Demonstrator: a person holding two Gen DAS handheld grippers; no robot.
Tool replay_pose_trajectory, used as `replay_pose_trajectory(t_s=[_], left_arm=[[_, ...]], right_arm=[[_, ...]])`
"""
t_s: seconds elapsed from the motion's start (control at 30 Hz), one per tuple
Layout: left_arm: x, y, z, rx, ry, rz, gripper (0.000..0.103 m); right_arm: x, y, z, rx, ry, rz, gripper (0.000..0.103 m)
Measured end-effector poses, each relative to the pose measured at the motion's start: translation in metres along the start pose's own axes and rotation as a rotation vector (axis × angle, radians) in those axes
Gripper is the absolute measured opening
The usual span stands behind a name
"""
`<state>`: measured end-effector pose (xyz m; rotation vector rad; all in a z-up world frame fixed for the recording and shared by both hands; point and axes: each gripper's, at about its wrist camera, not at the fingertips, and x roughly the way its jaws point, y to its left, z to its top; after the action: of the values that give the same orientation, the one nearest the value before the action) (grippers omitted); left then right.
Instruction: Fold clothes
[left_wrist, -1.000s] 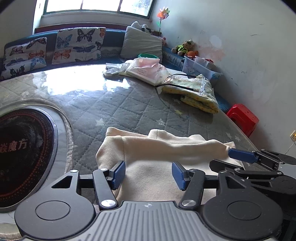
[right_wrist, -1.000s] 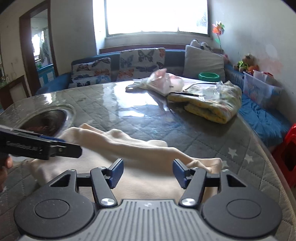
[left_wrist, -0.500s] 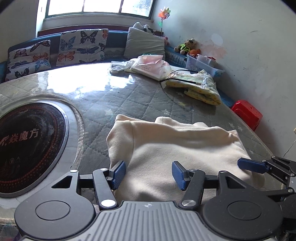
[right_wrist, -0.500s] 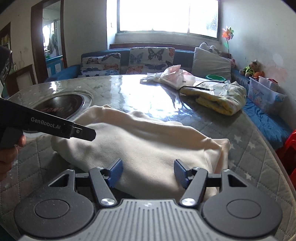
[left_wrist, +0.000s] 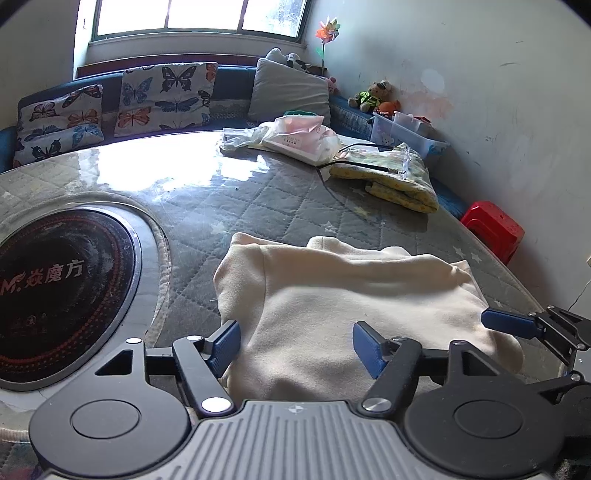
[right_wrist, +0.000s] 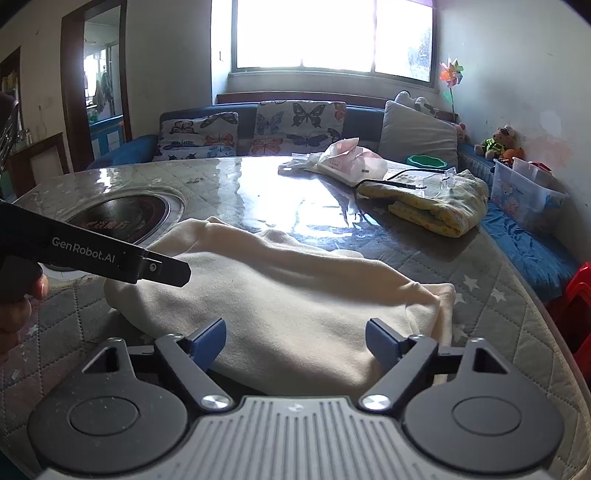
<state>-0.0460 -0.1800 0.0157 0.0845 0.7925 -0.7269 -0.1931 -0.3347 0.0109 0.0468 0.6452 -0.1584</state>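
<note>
A cream garment (left_wrist: 351, 295) lies folded over on the quilted grey table (left_wrist: 258, 206), its near edge under both tools. My left gripper (left_wrist: 295, 347) hovers over the garment's near left part; its jaws are opening and the blue pads stand apart from the cloth. In the right wrist view my right gripper (right_wrist: 295, 339) is above the same garment (right_wrist: 295, 295), its jaws opening wide with no cloth pinched. A black finger (right_wrist: 162, 267) of the left gripper reaches in from the left. A blue-tipped finger (left_wrist: 506, 323) of the right gripper shows at the right.
A round black induction hob (left_wrist: 55, 288) is set into the table on the left. A folded yellow cloth (left_wrist: 399, 177) and a plastic bag (left_wrist: 299, 136) lie at the far side. A red stool (left_wrist: 495, 229) stands by the wall. A hand (right_wrist: 18, 306) holds the left tool.
Both pairs of jaws have spread wider. The cream garment has settled into a flatter folded shape on the table, and the right gripper has shifted sideways along it.
</note>
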Motion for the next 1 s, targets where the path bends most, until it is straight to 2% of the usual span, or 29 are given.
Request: replay_pose_trajectory(t_s=[0.5, 0.73, 1.0], left_arm=[[-0.012, -0.006, 0.002, 0.011, -0.029, -0.001, 0.084], [-0.015, -0.007, 0.0, 0.016, -0.032, 0.002, 0.088], [-0.021, -0.007, -0.006, 0.024, -0.017, 0.027, 0.097]], right_arm=[[-0.012, 0.002, 0.004, 0.002, -0.043, -0.025, 0.103], [-0.014, -0.001, 0.005, 0.017, -0.043, -0.034, 0.103], [-0.017, 0.003, 0.003, 0.016, -0.034, -0.042, 0.103]])
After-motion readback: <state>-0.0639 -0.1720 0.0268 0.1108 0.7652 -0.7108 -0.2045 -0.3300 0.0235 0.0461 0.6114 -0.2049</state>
